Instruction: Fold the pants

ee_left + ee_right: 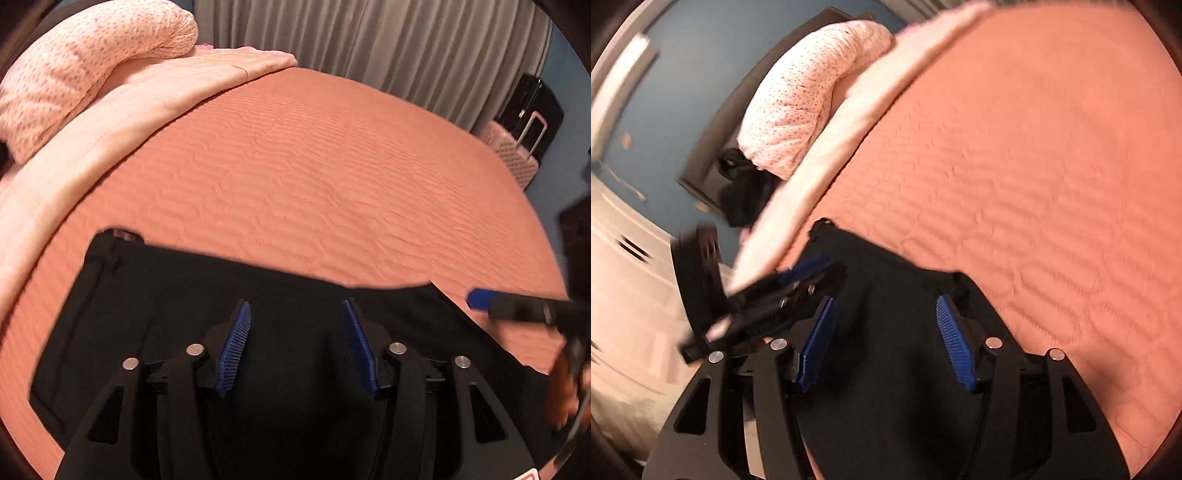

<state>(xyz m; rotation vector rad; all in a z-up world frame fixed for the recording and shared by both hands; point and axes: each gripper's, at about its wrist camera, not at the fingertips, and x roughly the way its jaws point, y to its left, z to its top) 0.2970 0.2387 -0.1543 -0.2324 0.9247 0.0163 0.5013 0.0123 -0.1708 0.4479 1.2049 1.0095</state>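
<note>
The black pants (192,295) lie flat on the salmon quilted bedspread (314,166), their far edge straight across the left wrist view. My left gripper (295,314) is open above the pants, blue pads apart, nothing between them. My right gripper shows at the right edge of the left wrist view (480,299), over the pants' right corner. In the right wrist view the pants (886,280) lie under my open right gripper (886,310), and the left gripper (798,273) reaches in from the left.
A folded pink blanket (110,122) and a dotted pillow (74,62) lie along the bed's left side. Grey curtains (369,37) hang behind. A black suitcase (532,107) and a pink suitcase (513,155) stand at the right. A blue wall (683,92) is beside the bed.
</note>
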